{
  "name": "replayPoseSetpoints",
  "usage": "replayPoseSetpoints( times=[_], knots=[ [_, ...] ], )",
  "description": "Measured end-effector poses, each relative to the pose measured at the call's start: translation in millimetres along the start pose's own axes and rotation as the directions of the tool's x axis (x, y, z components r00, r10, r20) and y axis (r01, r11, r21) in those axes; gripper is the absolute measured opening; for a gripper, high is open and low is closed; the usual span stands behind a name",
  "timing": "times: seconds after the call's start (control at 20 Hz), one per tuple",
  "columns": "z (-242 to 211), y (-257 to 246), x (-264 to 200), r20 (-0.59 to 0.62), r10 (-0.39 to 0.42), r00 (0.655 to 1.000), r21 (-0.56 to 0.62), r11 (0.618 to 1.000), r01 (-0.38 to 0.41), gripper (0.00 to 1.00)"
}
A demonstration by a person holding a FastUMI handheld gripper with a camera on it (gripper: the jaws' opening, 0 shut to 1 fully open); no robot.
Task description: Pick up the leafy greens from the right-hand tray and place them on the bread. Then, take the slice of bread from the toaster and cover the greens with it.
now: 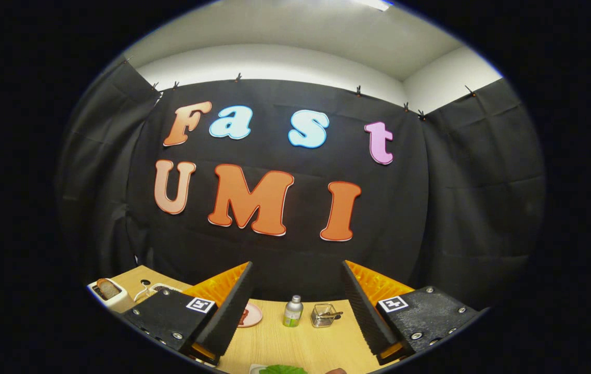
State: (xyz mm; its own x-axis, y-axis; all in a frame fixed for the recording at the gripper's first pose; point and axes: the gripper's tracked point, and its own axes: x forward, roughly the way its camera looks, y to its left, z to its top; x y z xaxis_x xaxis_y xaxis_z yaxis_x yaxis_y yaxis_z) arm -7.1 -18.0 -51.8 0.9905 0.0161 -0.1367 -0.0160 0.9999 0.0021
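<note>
The gripper point(295, 306) has its fingers spread wide with nothing between them, held well above the wooden table point(295, 345) and looking out level toward the booth wall rather than down at the work.

Take the small metal bottle point(292, 311) as the landmark; it stands upright on the table ahead, in the gap between the fingers. The leafy greens point(283, 370) lie on the near side of it, close under the gripper, with only a sliver of leaf and tray edge visible. Their long axis and which way they point cannot be told from so little. Left of the bottle, partly behind the left finger, sits a pink plate point(250, 315); what it carries is hidden. Far left of the bottle stands the toaster point(110, 295) with a slice of bread point(107, 288) upright in its slot. Just right of the bottle is a small wire holder point(325, 315).

By my reading the first step is barely begun: the greens are not yet grasped. The next move calls for tipping the gripper down and lowering it until the open fingers straddle the leaves, then closing gently
</note>
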Motion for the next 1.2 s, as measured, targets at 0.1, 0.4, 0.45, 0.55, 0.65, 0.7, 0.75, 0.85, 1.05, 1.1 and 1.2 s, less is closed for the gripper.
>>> replayPoseSetpoints(
  times=[0.1,0.4,0.45,0.55,0.65,0.7,0.75,0.85,1.05,1.1,1.2],
  knots=[
    [-25.7,-2.6,-0.5,-0.062,0.010,0.998,0.004,1.000,-0.010,0.98],
    [-137.2,-0.3,-10.5,-0.328,0.075,0.942,0.035,0.997,-0.067,0.98],
    [-157.3,3.2,-13.7,-0.371,0.092,0.924,0.045,0.996,-0.081,0.98],
    [-191.6,9.9,-21.4,-0.449,0.129,0.884,0.064,0.992,-0.112,0.98],
    [-223.4,14.7,-27.2,-0.520,0.158,0.839,0.077,0.987,-0.138,0.98],
    [-239.4,14.9,-29.9,-0.549,0.170,0.819,0.079,0.985,-0.151,0.98],
    [-256.5,13.5,-31.6,-0.578,0.170,0.798,0.076,0.985,-0.155,0.98],
    [-289.9,14.9,-36.7,-0.643,0.178,0.745,0.076,0.983,-0.169,0.97],
    [-328.9,23.8,-52.0,-0.716,0.214,0.665,0.075,0.970,-0.231,0.95],
    [-337.2,26.0,-51.9,-0.727,0.221,0.650,0.072,0.966,-0.247,0.95],
    [-351.0,30.0,-53.6,-0.753,0.229,0.617,0.067,0.959,-0.275,0.93]
  ],
)
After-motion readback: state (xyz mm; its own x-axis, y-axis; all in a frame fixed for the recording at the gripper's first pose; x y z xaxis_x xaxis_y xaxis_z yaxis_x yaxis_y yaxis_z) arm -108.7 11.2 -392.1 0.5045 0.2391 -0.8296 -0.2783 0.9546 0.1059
